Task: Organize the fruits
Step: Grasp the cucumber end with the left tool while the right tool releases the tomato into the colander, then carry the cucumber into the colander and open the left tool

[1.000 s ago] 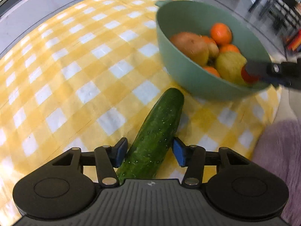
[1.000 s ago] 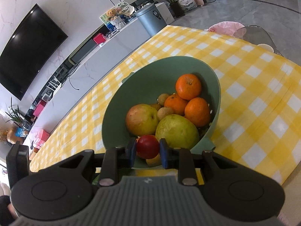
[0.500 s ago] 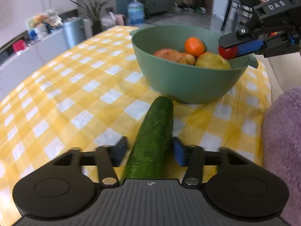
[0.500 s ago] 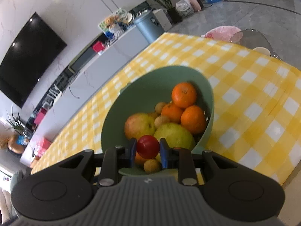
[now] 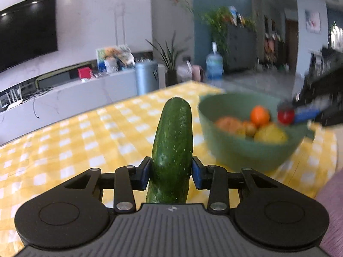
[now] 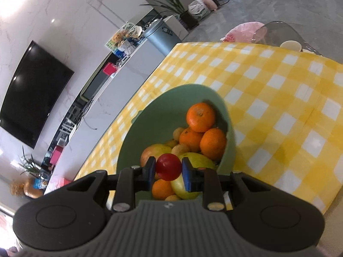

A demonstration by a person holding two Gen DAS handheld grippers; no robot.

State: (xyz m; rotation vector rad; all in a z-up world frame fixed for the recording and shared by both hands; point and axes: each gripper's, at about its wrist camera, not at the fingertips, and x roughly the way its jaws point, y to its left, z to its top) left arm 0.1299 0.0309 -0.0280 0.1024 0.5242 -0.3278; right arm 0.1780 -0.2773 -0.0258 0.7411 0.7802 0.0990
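My left gripper is shut on a dark green cucumber and holds it tilted up, off the yellow checked tablecloth. My right gripper is shut on a small red fruit and holds it above the near part of a green bowl. The bowl holds oranges, a yellow-green pear, an apple and several small brown fruits. In the left wrist view the bowl sits to the right, with the right gripper and its red fruit over its right rim.
The checked table ends close on the right. A grey bin, a long white TV bench and plants stand beyond the far edge. A purple fabric lies at the right of the left wrist view.
My left gripper has closed on the cucumber and lifted it off the cloth, tilting its tip upward. My right gripper has risen a little above the bowl, still holding the red fruit.
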